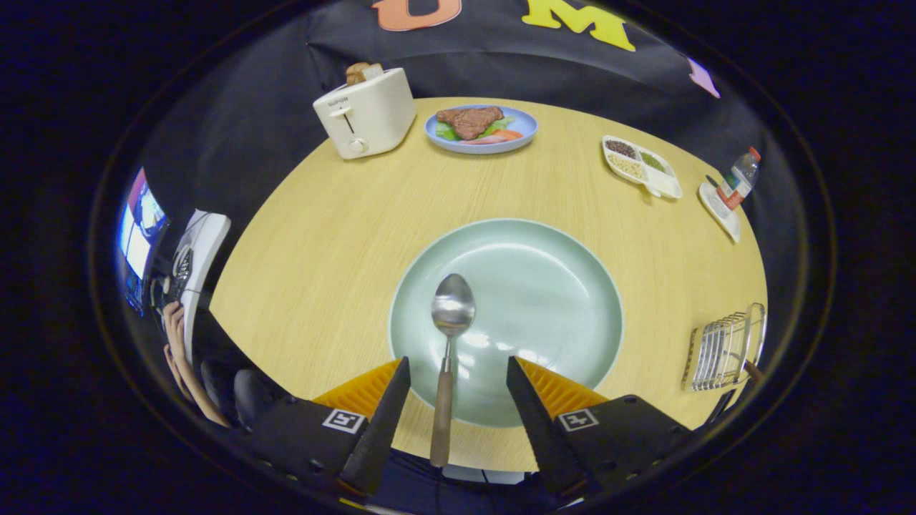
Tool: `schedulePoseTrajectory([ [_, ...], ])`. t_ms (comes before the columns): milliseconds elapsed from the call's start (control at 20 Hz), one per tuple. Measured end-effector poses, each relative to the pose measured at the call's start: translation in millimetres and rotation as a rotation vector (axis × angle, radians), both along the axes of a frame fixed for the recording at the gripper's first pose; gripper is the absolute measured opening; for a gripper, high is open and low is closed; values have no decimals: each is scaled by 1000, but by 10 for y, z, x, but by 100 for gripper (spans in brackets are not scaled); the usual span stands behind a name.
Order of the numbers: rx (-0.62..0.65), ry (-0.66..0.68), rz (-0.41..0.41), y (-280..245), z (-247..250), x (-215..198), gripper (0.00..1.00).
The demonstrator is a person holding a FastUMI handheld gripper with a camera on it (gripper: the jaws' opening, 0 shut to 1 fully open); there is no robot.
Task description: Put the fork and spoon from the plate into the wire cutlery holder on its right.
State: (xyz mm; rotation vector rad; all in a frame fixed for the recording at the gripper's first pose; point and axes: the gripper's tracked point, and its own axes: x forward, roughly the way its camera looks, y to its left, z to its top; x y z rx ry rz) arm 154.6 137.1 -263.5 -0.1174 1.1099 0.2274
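spoon [451, 315] light, stiff, slick bowl | I'd pinch the wooden handle | hand-held gripper [458, 379] wide open, empty | wire cutlery holder [724, 348] at 3 o'clock

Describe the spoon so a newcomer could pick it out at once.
On the round wooden table, find the large pale green plate nearest the open gripper. The spoon lies on it between the fingers, steel bowl pointing away, brown wooden handle overhanging the plate's near rim.
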Motion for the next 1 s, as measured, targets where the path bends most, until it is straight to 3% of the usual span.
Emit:
schedulePoseTrajectory([
  [150,-1,23,-33,-14,-114,19,65],
  [300,-22,49,-25,-6,-213,-4,38],
  [350,-32,52,-20,-7,-243,-7,38],
  [550,-12,88,-29,23,-326,-17,11],
  [650,5,99,-46,0,-319,-8,15],
  [700,5,91,-52,-4,-295,4,5],
  [1000,34,28,-58,-213,61,26,5],
])
